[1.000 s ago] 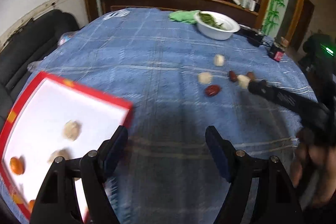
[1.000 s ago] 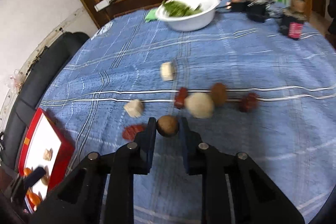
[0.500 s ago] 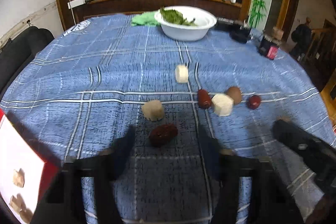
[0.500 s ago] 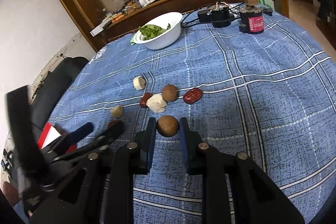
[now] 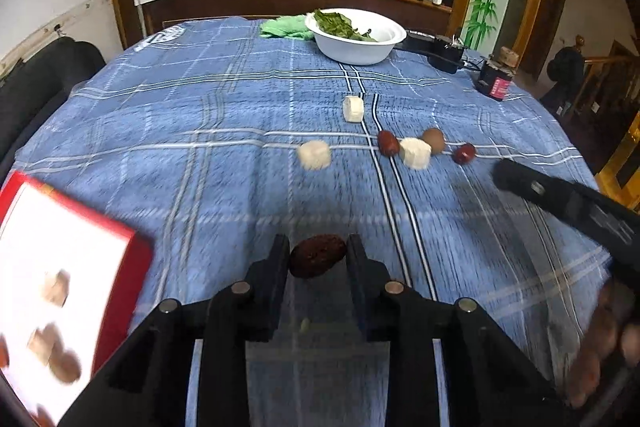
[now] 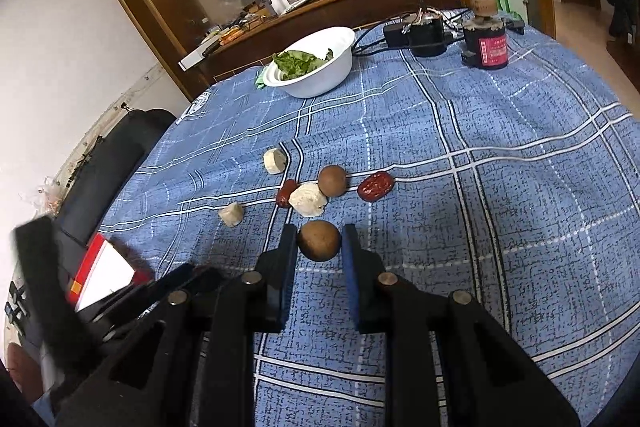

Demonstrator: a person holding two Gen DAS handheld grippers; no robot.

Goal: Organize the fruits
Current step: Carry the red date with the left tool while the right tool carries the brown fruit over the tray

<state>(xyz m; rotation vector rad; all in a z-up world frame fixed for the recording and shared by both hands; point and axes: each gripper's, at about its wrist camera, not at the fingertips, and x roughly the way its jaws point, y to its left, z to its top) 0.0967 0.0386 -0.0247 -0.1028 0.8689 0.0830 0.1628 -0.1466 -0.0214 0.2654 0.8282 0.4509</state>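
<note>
My left gripper (image 5: 318,257) is shut on a dark red date (image 5: 317,261), held above the blue checked tablecloth (image 5: 200,131). My right gripper (image 6: 319,241) is shut on a round brown fruit (image 6: 319,240). On the cloth lie pale fruit chunks (image 5: 314,155), red dates (image 5: 388,143) and another brown fruit (image 5: 433,139); they also show in the right wrist view (image 6: 308,199). A red-rimmed white tray (image 5: 60,259) with several fruit pieces sits at the left, also seen in the right wrist view (image 6: 102,275).
A white bowl of green leaves (image 5: 356,37) stands at the back with a green cloth (image 5: 286,27). A black device with cables (image 6: 424,31) and a dark jar (image 6: 488,43) stand at the far right. A black chair (image 5: 44,79) is at the left.
My left gripper has closed on the dark red date and lifted it, swinging left so the tray comes back into view. My right gripper keeps holding the brown fruit and has risen.
</note>
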